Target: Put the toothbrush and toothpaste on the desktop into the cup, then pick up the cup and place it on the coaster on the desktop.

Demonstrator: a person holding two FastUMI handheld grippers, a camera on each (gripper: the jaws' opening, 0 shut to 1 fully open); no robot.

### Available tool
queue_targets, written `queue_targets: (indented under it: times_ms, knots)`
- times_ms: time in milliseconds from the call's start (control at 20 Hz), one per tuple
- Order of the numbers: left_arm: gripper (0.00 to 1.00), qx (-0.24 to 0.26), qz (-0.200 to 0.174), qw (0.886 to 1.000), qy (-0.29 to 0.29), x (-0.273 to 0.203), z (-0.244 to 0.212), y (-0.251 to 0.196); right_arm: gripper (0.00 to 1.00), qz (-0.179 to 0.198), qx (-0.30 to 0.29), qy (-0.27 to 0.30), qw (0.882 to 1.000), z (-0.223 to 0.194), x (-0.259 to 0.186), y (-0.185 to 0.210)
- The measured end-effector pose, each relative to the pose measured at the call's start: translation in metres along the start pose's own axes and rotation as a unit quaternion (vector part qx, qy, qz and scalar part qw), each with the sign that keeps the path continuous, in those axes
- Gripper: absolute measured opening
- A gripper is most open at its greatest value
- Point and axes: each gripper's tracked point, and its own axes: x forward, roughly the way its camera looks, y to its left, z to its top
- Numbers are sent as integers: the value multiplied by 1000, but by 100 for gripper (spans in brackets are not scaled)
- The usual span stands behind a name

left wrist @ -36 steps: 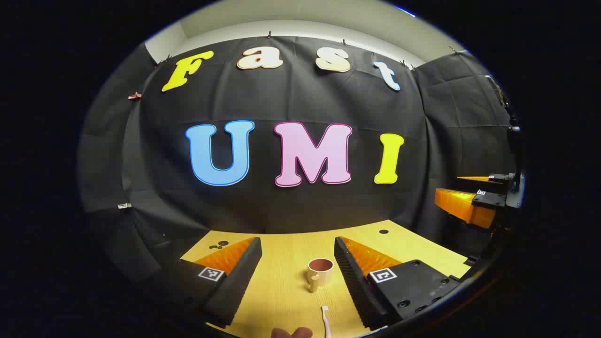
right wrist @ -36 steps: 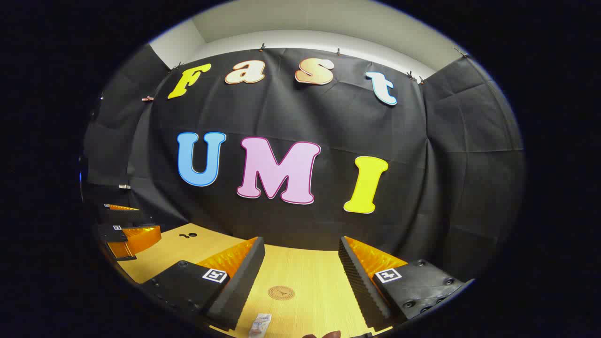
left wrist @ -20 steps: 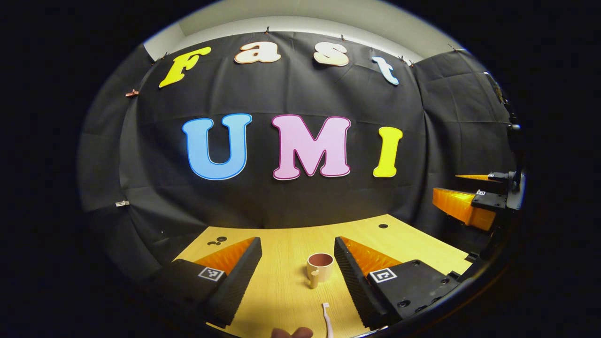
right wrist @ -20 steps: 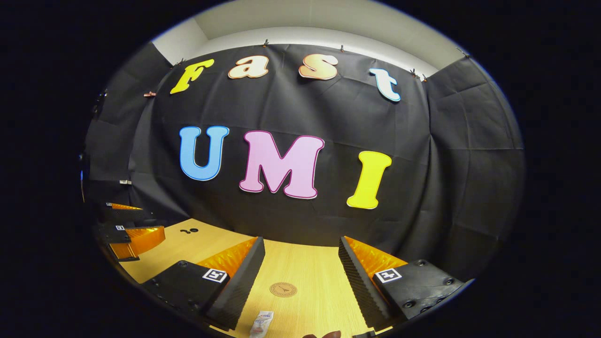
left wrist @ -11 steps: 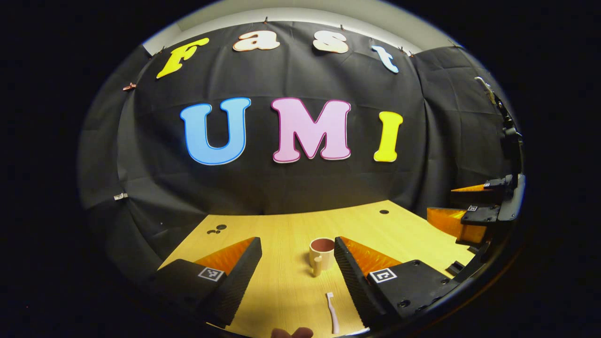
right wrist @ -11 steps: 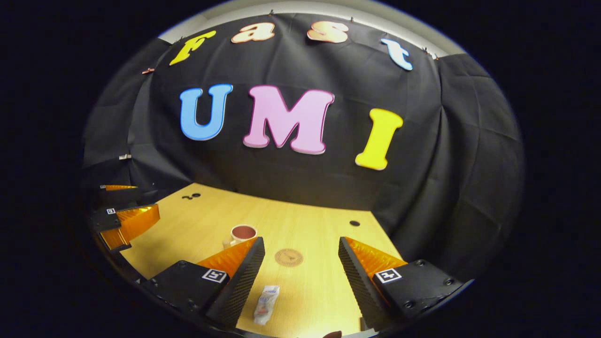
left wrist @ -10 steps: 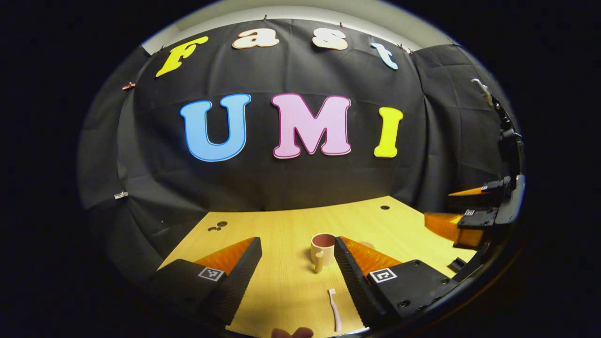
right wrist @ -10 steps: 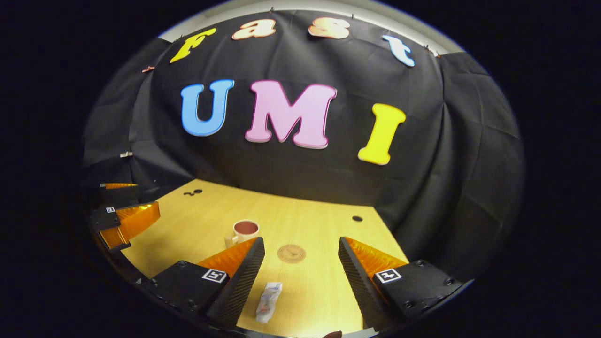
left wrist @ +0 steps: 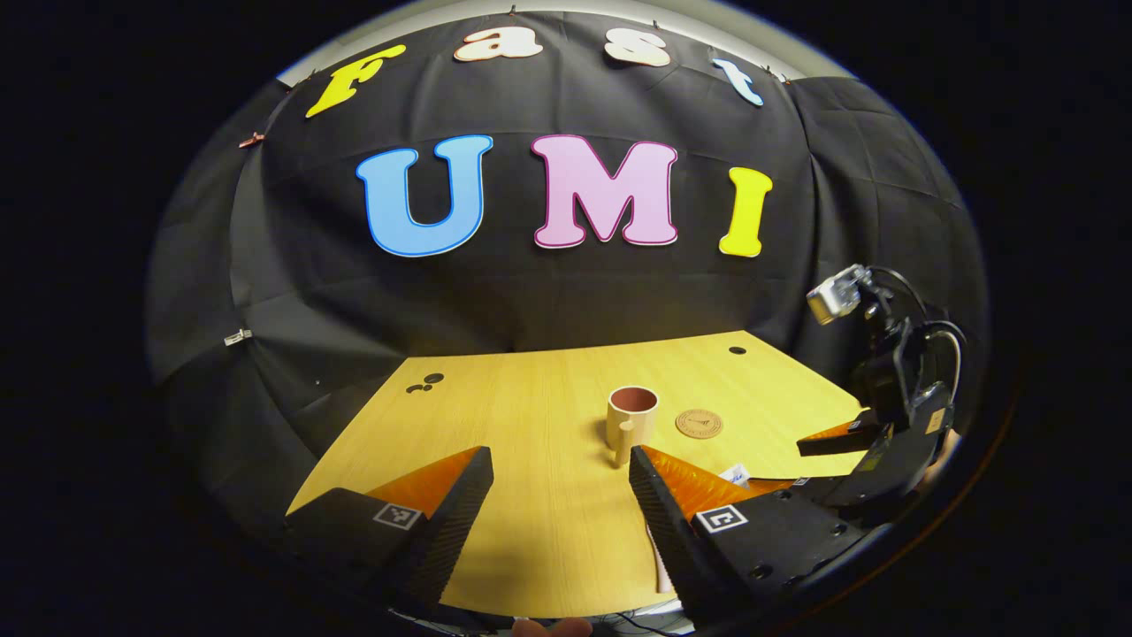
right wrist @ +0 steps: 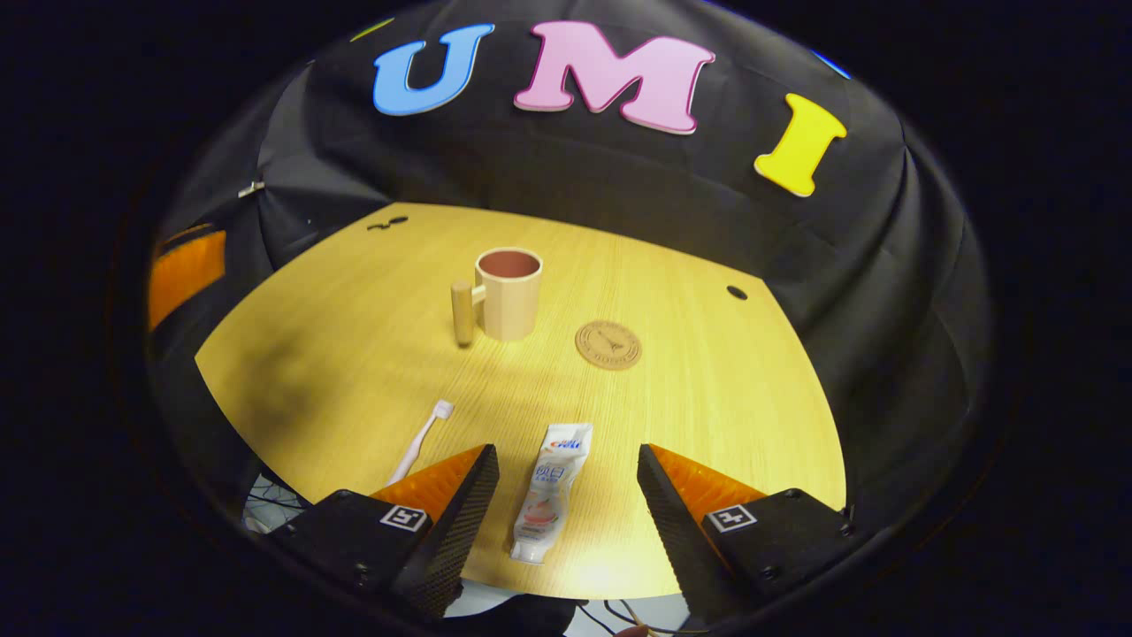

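Between right claw (right wrist: 568, 482) fingers: toothpaste (right wrist: 550, 488), untouched.

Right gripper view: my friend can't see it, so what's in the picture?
An open right gripper hangs over a toothpaste tube lying on a wooden desk. A toothbrush lies left of it; farther back stand an empty cup and a round coaster.

Object count on the wooden desktop (right wrist: 707, 425): four items, one each.
1 cup (right wrist: 510, 293), 1 round coaster (right wrist: 608, 344), 1 toothbrush (right wrist: 422, 436), 1 toothpaste tube (right wrist: 550, 491). 2 grippers: right gripper (right wrist: 566, 500), left gripper (left wrist: 559, 500). Desktop itself: 1, with 1 small dark hole (right wrist: 736, 292) near the far edge.
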Motion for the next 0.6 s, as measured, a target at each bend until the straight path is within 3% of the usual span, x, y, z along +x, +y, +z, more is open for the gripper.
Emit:
queue_targets:
  times_ms: [250, 600]
  knots:
    - [96, -4, 10, 1000, 12, -8, -14, 16, 95, -11, -20, 68, 997, -39, 41, 10]
    - [96, -14, 20, 1000, 17, -7, -21, 24, 91, -43, -8, 122, 992, -54, 62, 0]
